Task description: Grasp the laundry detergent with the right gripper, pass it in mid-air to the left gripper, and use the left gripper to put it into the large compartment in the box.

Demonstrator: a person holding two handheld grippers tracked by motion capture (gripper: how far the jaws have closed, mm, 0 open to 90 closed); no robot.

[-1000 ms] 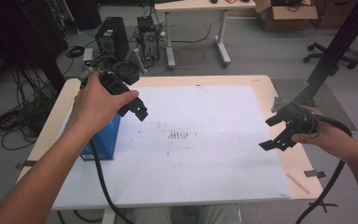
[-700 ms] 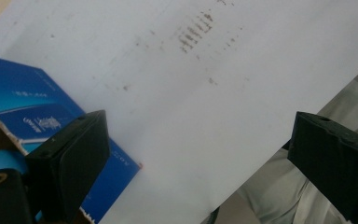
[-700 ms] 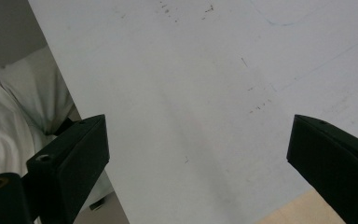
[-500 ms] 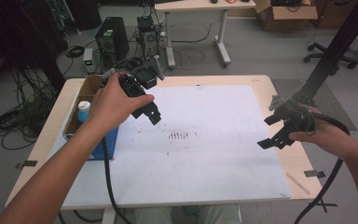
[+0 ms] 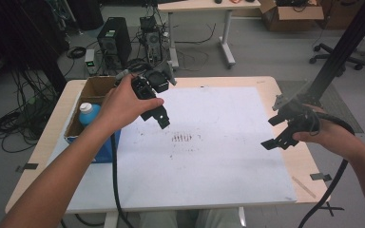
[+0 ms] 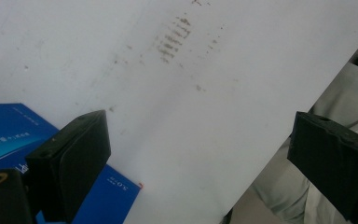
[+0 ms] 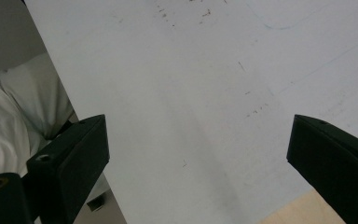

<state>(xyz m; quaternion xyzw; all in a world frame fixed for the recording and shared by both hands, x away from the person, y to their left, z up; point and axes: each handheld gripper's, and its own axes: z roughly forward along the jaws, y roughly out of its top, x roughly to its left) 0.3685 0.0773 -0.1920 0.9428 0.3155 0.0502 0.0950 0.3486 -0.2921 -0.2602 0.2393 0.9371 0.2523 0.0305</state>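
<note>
Jaws of both the left gripper (image 5: 163, 119) and right gripper (image 5: 276, 132) gape, holding nothing.

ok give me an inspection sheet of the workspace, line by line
surface: white sheet over a wooden table, brown smudges near the middle
job's things: blue box at the left edge, white bottle with a blue cap in it
clutter: tape strips at the table's right edge
grippers: left gripper open, empty, above the sheet; right gripper open, empty, near the right edge
cables: a black cable trails from each gripper
surroundings: computer tower, floor cables, second desk, cardboard box, office chair
</note>
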